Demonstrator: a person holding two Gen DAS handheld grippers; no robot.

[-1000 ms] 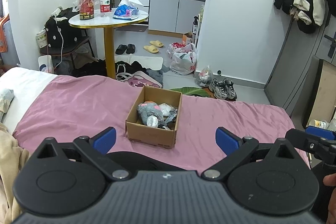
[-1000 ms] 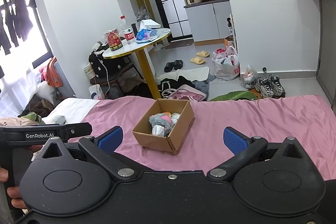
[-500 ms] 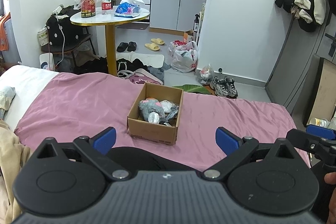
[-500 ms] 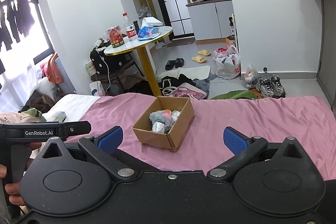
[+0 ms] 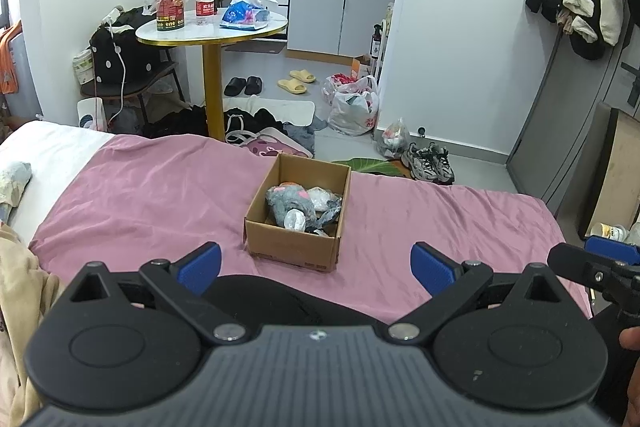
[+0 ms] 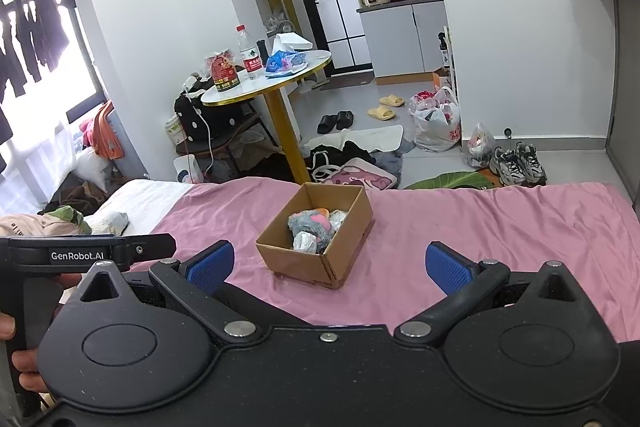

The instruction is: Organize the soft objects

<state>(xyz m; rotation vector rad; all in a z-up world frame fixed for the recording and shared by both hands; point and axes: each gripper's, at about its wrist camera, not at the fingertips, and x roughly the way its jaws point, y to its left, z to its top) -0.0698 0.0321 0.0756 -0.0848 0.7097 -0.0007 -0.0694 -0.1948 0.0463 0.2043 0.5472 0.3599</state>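
The left gripper (image 5: 316, 263) and right gripper (image 6: 330, 263) are both spread wide, empty. Ahead on the pink bedspread (image 5: 160, 187) sits the cardboard box (image 5: 294, 251) of soft toys (image 5: 290, 201) — nothing lies between.

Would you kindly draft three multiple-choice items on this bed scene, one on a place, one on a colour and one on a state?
1. Where does the cardboard box stand?
A. on the round table
B. on the pink bedspread
C. on the floor by the sneakers

2. What colour are the pads of the left gripper?
A. blue
B. red
C. yellow

3. In what state is the right gripper?
A. shut on a soft toy
B. shut on nothing
C. open, holding nothing

Answers:
1 B, the pink bedspread lies under and all around the box.
2 A, both pads show blue.
3 C, its fingers stand wide apart with only bedspread between them.
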